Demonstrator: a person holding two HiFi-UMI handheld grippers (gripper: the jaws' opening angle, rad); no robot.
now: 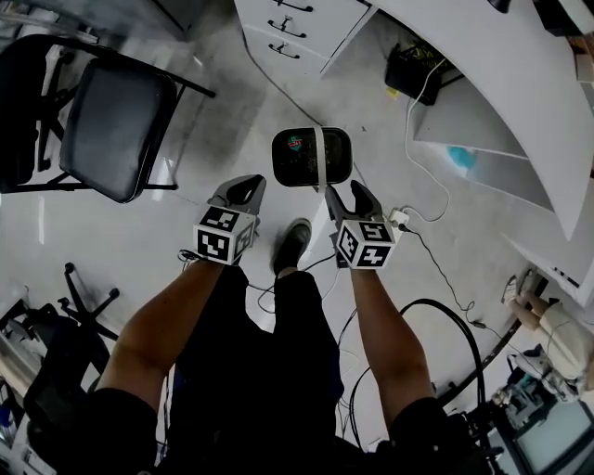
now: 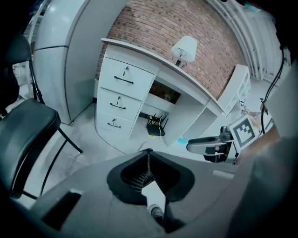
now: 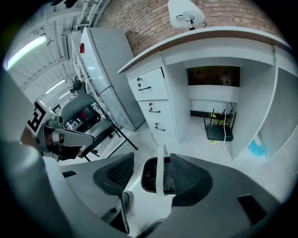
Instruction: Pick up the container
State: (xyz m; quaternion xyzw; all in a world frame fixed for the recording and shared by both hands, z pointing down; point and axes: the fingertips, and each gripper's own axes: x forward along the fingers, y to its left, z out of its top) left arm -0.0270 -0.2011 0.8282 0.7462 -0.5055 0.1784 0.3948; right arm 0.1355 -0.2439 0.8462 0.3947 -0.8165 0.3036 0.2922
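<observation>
**Container** [image 1: 312, 156]: dark, rounded-square tub with a pale strap handle [image 1: 320, 153] across its top. It stood on the pale floor [image 1: 223, 121], gripped by neither claw. In the right gripper view the container [image 3: 150, 176] showed in the gap between that claw's jaws, beyond their tips.

**Left claw** [image 1: 243, 190]: held to the near left of the container, pointing down toward it. In its own view the left claw [image 2: 148, 153] had its ribbed pads closed tip to tip, with nothing between them.

**Right claw** [image 1: 351, 197]: held to the near right of the container, with its tips just beside the tub's near corner. In its own view the right claw [image 3: 151, 162] stood wide, its pads clear of the tub.

**Shoe** [image 1: 292, 243]: dark, on the floor just short of the container, between the two claws.

**Folding chair** [image 1: 116, 125]: black seat and frame, well to the left of the container.

**Drawer unit** [image 1: 297, 28]: white, with dark handles, beyond the container under a curved white worktop [image 3: 209, 37].

**Black router** [image 1: 413, 72]: on the floor beyond and to the right of the container, with a white cable [image 1: 429, 148] trailing from it.
</observation>
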